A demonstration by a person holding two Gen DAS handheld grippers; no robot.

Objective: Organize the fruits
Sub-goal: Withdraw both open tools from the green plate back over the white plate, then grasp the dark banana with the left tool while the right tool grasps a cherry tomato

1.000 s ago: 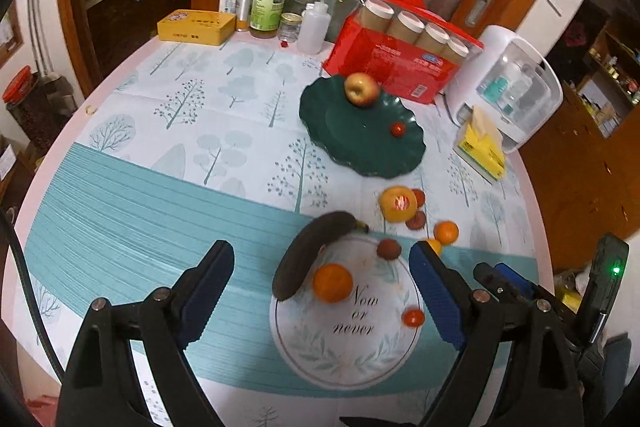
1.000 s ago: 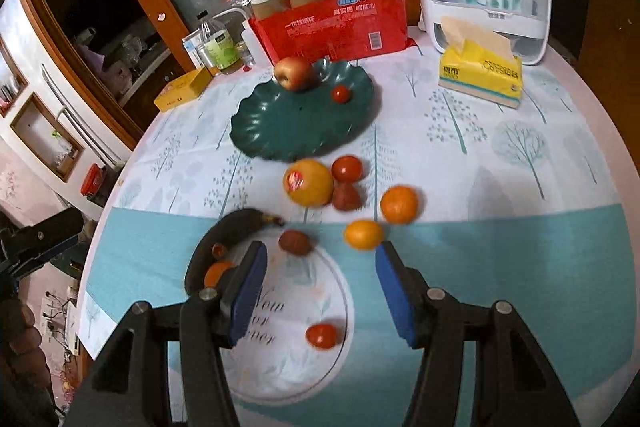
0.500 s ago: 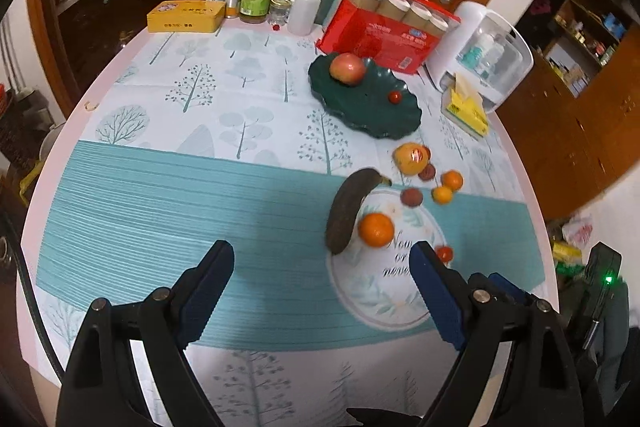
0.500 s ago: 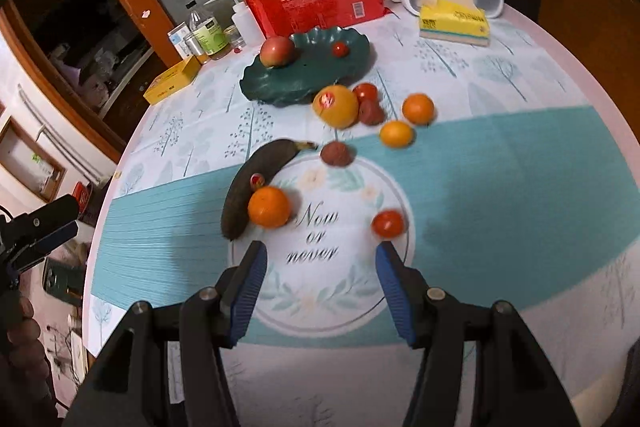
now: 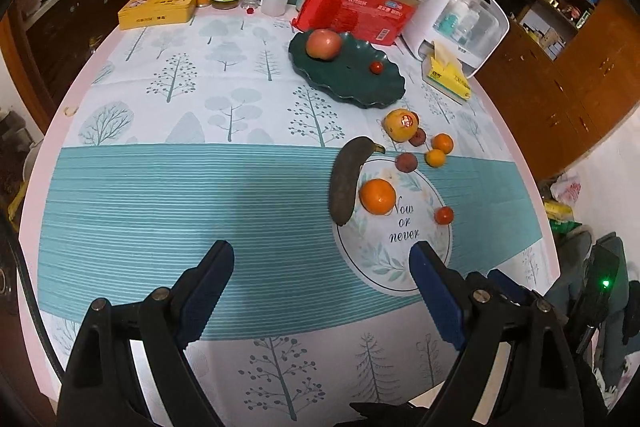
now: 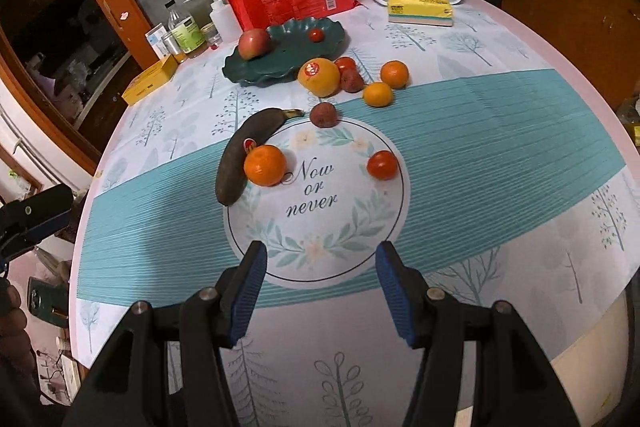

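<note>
Both grippers are held back over the near edge of the table [image 6: 520,131], pointed down at it, and nothing is carried. The left gripper [image 5: 322,301] is seen with its fingers spread wide and empty; the right gripper [image 6: 318,293] has its fingers partly apart, also empty, with only the printed cloth between them.

The fruit is found in two places. An apple [image 6: 255,43] and a small tomato [image 6: 316,35] already lie on the green plate [image 6: 280,71], which is judged to be the collecting spot. The rest is scattered loose on the cloth: a dark banana [image 6: 248,151] touching an orange [image 6: 265,165], another tomato [image 6: 382,165] on the printed circle, and a cluster just beside the plate made up of a large stickered orange [image 6: 318,77], two small oranges [image 6: 394,74] and some dark reddish fruits [image 6: 324,115]. From this stand-off, the whole spread can be taken in before one piece is chosen.

The kind of the dark reddish fruits cannot be made out. One red fruit is half hidden behind the stickered orange. The gripper handles are cut off at the bottom of both views, and the hands holding them are not shown.
</note>
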